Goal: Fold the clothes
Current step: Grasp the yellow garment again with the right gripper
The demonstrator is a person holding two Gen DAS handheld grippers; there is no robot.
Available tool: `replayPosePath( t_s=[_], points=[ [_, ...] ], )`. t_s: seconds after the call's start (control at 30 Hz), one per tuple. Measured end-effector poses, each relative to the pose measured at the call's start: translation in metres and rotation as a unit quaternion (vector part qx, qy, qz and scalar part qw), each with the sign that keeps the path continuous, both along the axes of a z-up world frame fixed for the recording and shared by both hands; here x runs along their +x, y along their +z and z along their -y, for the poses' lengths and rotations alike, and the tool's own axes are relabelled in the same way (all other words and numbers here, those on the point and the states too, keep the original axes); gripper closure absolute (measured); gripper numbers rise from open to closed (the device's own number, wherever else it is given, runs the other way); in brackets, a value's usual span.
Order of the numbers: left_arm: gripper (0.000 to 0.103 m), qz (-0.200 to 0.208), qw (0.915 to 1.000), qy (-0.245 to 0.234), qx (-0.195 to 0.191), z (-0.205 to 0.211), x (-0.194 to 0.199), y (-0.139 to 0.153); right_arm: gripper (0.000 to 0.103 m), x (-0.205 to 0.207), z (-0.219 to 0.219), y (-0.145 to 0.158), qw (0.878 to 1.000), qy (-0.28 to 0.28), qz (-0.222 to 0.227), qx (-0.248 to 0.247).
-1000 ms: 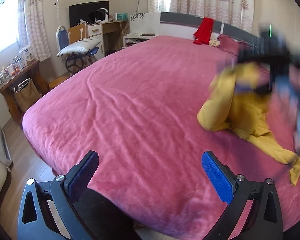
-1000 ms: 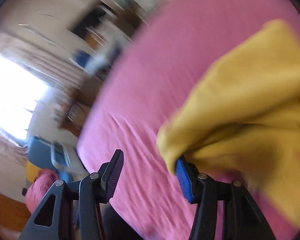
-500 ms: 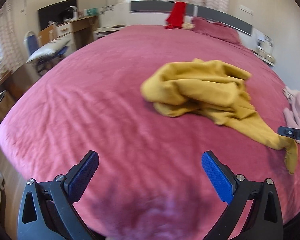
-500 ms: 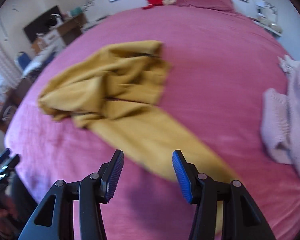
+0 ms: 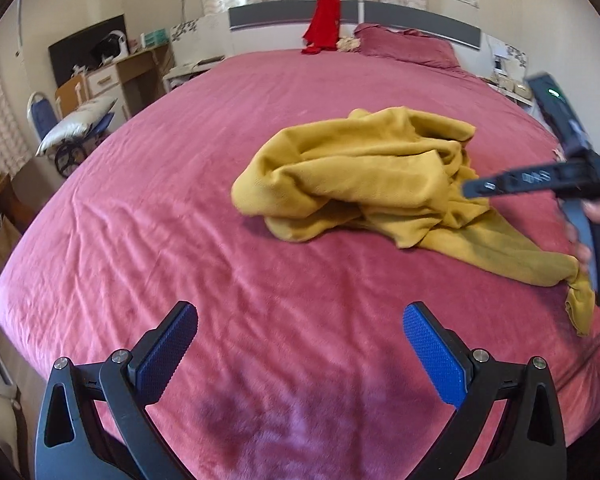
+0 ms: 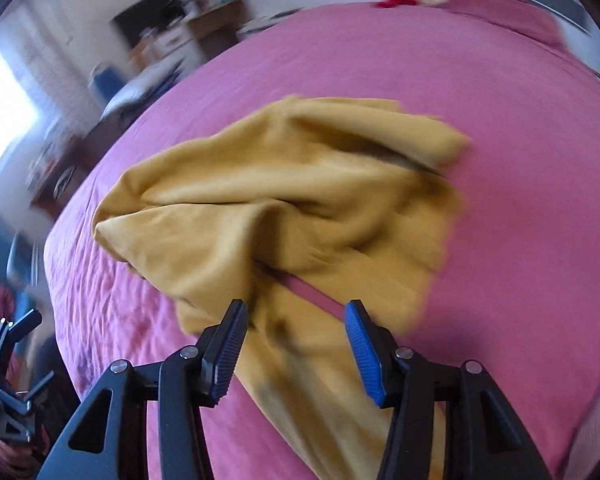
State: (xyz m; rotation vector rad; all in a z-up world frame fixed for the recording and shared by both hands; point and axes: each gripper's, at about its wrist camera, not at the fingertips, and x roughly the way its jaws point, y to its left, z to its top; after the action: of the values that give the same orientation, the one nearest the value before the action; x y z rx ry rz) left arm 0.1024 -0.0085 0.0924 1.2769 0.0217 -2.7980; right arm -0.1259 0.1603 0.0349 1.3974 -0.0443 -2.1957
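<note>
A crumpled yellow garment (image 5: 372, 176) lies in a heap on the pink bed (image 5: 180, 208), one long end trailing toward the near right. My left gripper (image 5: 300, 344) hovers open over bare bedspread, well short of the heap. In the left wrist view the right gripper (image 5: 476, 190) reaches in from the right edge above the garment, blurred. In the right wrist view the same yellow garment (image 6: 284, 208) fills the middle, and my right gripper (image 6: 296, 344) stands open just above its trailing part, nothing pinched between the blue pads.
A red cloth (image 5: 322, 26) hangs on the headboard beside a pink pillow (image 5: 408, 48). A desk (image 5: 136, 68) and a chair with a cushion (image 5: 72, 128) stand left of the bed. The left gripper (image 6: 8, 364) shows at the lower left in the right wrist view.
The right gripper let the yellow garment drop onto the bed, pulled back, and has now moved in over it again. The left gripper turned right to face the heap.
</note>
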Motion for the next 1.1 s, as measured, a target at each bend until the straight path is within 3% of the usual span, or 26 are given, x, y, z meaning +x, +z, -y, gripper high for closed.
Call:
replayPosePath(
  t_s=[0.1, 0.13, 0.23, 0.3, 0.37, 0.43, 0.5, 0.57, 0.63, 0.73, 0.97, 1.03, 1.1],
  points=[
    [0.000, 0.008, 0.9997, 0.024, 0.007, 0.013, 0.007, -0.005, 0.051, -0.020, 0.036, -0.019, 0.999, 0.006, 0.041, -0.012],
    [0.000, 0.010, 0.9994, 0.032, 0.009, 0.018, 0.009, -0.006, 0.051, -0.016, 0.047, -0.025, 0.995, 0.006, 0.075, -0.062],
    [0.000, 0.008, 0.9971, 0.075, 0.013, 0.041, 0.021, -0.005, 0.049, 0.038, 0.103, -0.025, 0.980, 0.110, 0.085, -0.142],
    [0.000, 0.003, 0.9953, 0.096, 0.012, 0.057, 0.031, -0.002, 0.049, 0.083, 0.131, -0.027, 0.974, 0.166, 0.066, -0.136],
    [0.000, -0.001, 0.9937, 0.112, 0.006, 0.071, 0.040, 0.001, 0.049, 0.106, 0.132, -0.031, 0.979, 0.146, 0.053, -0.128],
    [0.000, -0.001, 0.9935, 0.114, -0.005, 0.078, 0.043, 0.000, 0.049, 0.124, 0.118, -0.034, 0.973, 0.128, 0.083, -0.175],
    [0.000, 0.000, 0.9939, 0.110, -0.008, 0.079, 0.040, -0.003, 0.048, 0.138, 0.107, -0.034, 0.967, 0.138, 0.103, -0.186],
    [0.000, 0.001, 0.9947, 0.102, -0.006, 0.077, 0.035, -0.006, 0.049, 0.142, 0.079, -0.034, 0.966, 0.099, 0.114, -0.212],
    [0.000, 0.001, 0.9958, 0.091, -0.002, 0.070, 0.026, -0.008, 0.048, 0.134, 0.038, -0.033, 0.953, 0.018, 0.133, -0.272],
    [0.000, -0.002, 0.9981, 0.062, -0.006, 0.050, 0.013, -0.009, 0.048, 0.118, -0.003, -0.032, 0.948, -0.080, 0.126, -0.281],
    [0.000, -0.017, 0.9993, 0.017, -0.028, 0.022, 0.003, 0.000, 0.050, 0.071, -0.011, -0.078, 0.907, -0.211, 0.219, -0.293],
    [0.000, -0.015, 0.9992, 0.020, -0.032, 0.023, 0.003, -0.001, 0.059, 0.070, -0.004, -0.089, 0.893, -0.248, 0.229, -0.299],
    [0.000, -0.008, 0.9992, 0.026, -0.030, 0.029, 0.001, -0.004, 0.097, 0.072, 0.001, -0.096, 0.875, -0.259, 0.223, -0.342]
  ],
)
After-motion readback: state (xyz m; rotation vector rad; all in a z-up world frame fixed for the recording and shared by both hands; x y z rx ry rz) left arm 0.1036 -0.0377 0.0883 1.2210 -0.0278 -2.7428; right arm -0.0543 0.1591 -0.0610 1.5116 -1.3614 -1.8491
